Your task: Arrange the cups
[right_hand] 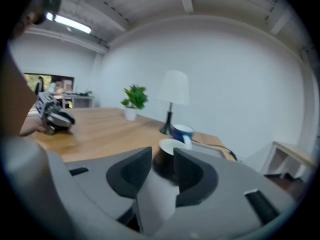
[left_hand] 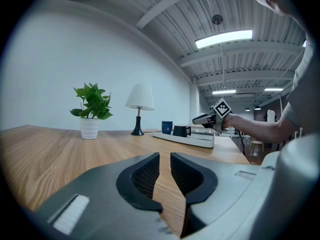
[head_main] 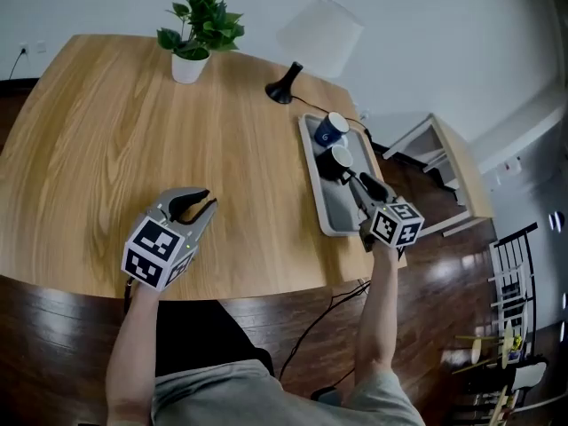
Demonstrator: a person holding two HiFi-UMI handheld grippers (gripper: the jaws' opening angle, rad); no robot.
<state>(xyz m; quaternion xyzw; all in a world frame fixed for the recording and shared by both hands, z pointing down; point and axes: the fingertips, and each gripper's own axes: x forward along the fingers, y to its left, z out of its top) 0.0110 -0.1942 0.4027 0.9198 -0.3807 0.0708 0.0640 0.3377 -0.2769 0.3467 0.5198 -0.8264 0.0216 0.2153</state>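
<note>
A grey tray (head_main: 330, 220) lies on the wooden table's right side. On it stand a blue cup (head_main: 331, 130) at the far end and a black cup (head_main: 338, 161) with a white inside just nearer. My right gripper (head_main: 356, 178) hovers over the tray right behind the black cup. In the right gripper view its jaws (right_hand: 162, 154) stand apart, with the black cup (right_hand: 166, 163) at their tips and the blue cup (right_hand: 181, 132) beyond; the pads do not press on it. My left gripper (head_main: 209, 200) rests low over the table's near left, open and empty (left_hand: 165, 159).
A potted plant (head_main: 197, 34) and a white lamp (head_main: 315, 38) stand at the table's far edge. A low side table (head_main: 453, 171) sits off the right of the table. A cable (head_main: 319, 318) runs across the dark floor below the near edge.
</note>
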